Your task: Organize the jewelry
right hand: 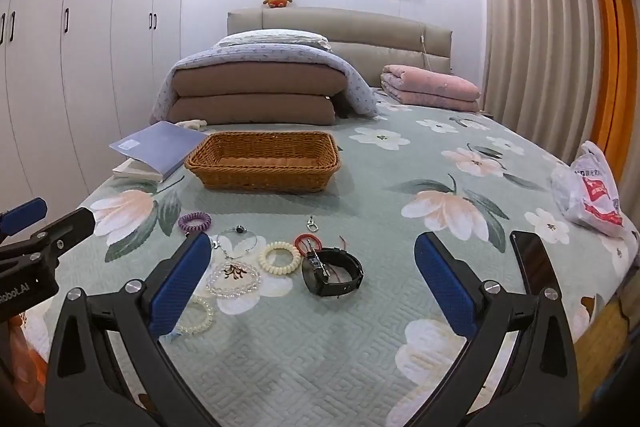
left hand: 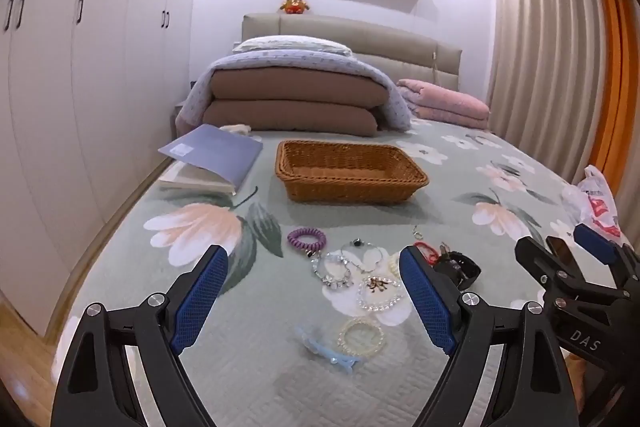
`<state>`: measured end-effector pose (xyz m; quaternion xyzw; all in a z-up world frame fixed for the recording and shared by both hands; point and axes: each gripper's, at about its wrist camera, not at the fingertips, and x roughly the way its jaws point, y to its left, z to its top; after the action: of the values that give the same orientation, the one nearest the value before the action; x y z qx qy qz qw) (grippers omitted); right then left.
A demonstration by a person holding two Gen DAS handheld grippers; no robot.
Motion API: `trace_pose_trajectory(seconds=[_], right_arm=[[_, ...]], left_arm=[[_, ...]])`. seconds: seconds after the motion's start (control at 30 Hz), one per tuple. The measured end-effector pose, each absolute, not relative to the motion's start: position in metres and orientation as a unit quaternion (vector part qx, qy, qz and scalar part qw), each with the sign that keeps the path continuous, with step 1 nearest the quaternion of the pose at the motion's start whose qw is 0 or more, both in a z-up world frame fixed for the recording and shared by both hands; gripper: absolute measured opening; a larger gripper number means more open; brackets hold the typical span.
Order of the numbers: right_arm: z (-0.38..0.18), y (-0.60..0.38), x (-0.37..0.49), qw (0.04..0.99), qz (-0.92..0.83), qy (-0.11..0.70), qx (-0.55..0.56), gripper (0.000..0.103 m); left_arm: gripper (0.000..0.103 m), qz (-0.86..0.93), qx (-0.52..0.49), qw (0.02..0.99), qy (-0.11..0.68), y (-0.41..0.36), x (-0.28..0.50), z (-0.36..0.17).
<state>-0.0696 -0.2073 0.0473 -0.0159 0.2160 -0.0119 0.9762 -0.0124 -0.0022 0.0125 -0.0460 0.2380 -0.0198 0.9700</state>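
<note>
So the whole thing is laid out on a bed (right hand: pixel 360 367) with a green floral quilt, soft and squishy, which means anything small is going to sink into it a bit when pressed.

The wicker basket (right hand: pixel 264 163) sits further up the bed, empty as far as I can see, well apart from the pile. Presumably that's where stuff goes. It looks stiff and light, no need to touch it.

Both tools hover over the near end. The left gripper (left hand: pixel 312 291) has its jaws spread wide with nothing between them, and the right gripper (right hand: pixel 312 283) is the same, wide open and empty.

Now the jewelry, all scattered close together in front of them. The black watch (right hand: pixel 334 273) is the chunkiest piece: probably the heaviest, with a stiff looped band, so pinching across the strap looks easy. The clear bead bracelet (right hand: pixel 234 277) looks slick and rolly, so I'd grab across one side of the ring. The cream coil band (right hand: pixel 280 255) and purple coil band (right hand: pixel 195 221) are springy and light, forgiving anywhere. The thin silver bangle (right hand: pixel 236 239) looks fiddly, flat against the quilt. The pale bead bracelet (left hand: pixel 362 337) and blue hair clip (left hand: pixel 328 349) lie nearest the left tool. The red ring (right hand: pixel 308 241) and small silver clasp (right hand: pixel 312 225) are tiny, probably the hardest to pick off soft fabric.
</note>
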Motion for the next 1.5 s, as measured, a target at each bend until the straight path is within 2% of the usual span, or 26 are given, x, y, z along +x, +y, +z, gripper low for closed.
trace_pose_trajectory(seconds=[1.5], right_arm=[[0.032, -0.206, -0.078, 0.984, -0.012, 0.176, -0.017, 0.103]], left_arm=[[0.089, -0.048, -0.042, 0.974, 0.218, -0.013, -0.02, 0.01]])
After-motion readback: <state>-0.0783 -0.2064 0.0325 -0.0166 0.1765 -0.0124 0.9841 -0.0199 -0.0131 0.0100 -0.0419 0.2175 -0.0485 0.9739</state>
